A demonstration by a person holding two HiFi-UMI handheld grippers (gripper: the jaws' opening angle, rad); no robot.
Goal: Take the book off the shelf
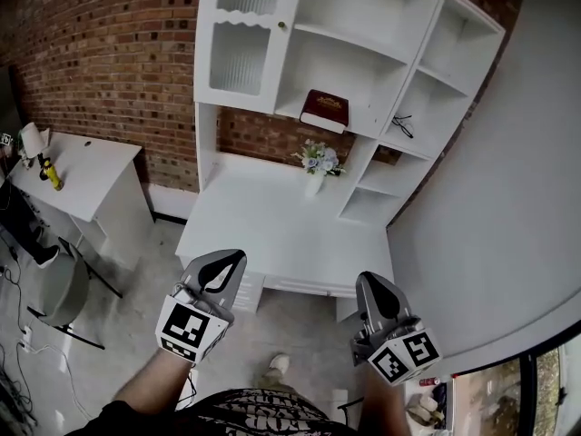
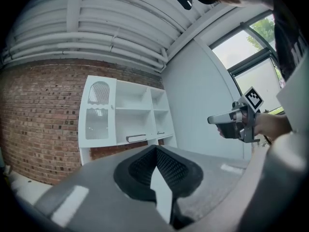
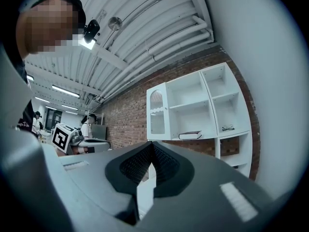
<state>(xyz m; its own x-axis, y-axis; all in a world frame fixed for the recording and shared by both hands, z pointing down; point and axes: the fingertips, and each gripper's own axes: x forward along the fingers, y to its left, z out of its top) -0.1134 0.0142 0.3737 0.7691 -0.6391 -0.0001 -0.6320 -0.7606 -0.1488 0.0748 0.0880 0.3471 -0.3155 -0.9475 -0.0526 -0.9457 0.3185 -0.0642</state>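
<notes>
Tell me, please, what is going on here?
A person stands facing a white shelf, holding a left gripper and a right gripper. Both have their fingers shut on nothing and are well short of it. The book lies flat on a middle board, untouched; nothing has been grasped yet.

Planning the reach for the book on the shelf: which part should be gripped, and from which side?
Likely the book's front edge, jaws above and below, coming in level from the shelf's open front: it lies flat near the front lip, with clearance overhead.
</notes>
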